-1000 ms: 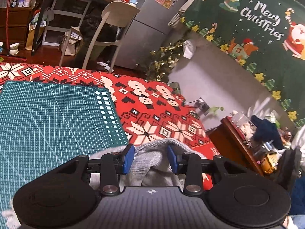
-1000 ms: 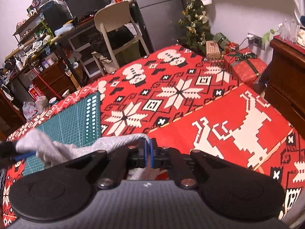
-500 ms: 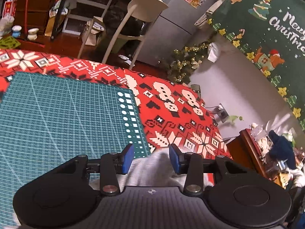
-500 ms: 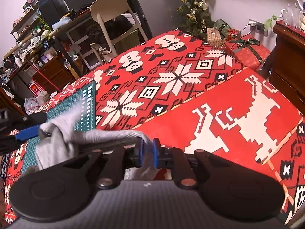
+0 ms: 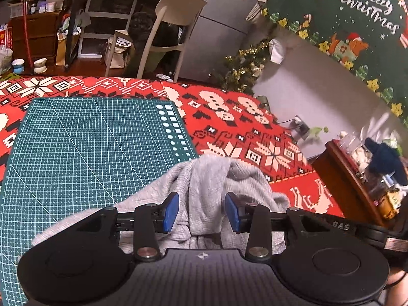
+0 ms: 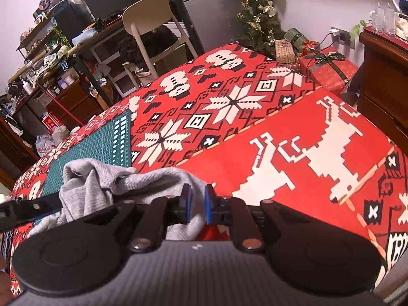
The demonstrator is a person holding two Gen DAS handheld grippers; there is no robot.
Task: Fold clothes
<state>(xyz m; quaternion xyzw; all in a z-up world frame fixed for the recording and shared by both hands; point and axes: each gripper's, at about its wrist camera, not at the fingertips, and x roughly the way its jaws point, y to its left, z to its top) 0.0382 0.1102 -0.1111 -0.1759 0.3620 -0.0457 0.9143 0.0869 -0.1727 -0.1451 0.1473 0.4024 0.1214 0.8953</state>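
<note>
Left claw: spread wide, blue pads well apart; grey cloth bunches up in the gap, touching neither pad that I can see, so it holds nothing.
Right claw: blue pads drawn close with a narrow gap; a fold of the grey garment passes between them. Whether the pads truly pinch the cloth cannot be told for sure, though the fabric lies right in the gap.
Grey garment: a soft ribbed knit, pale grey, crumpled into a rumpled heap with raised folds; it lies at the near right corner of the cutting mat and spills over onto the tablecloth. In the right wrist view it drapes between the two claws, and the black finger of the left claw reaches in from the left edge against it.
Cutting mat: flat, dark green, printed with a fine white grid, diagonal lines and a column of white dots and squares along its right edge.
Tablecloth: red, smooth, covering the table, with white and black snowflake, diamond and reindeer patterns in a pixel style.
Chair: cream plastic with a curved back, standing beyond the table.
</note>
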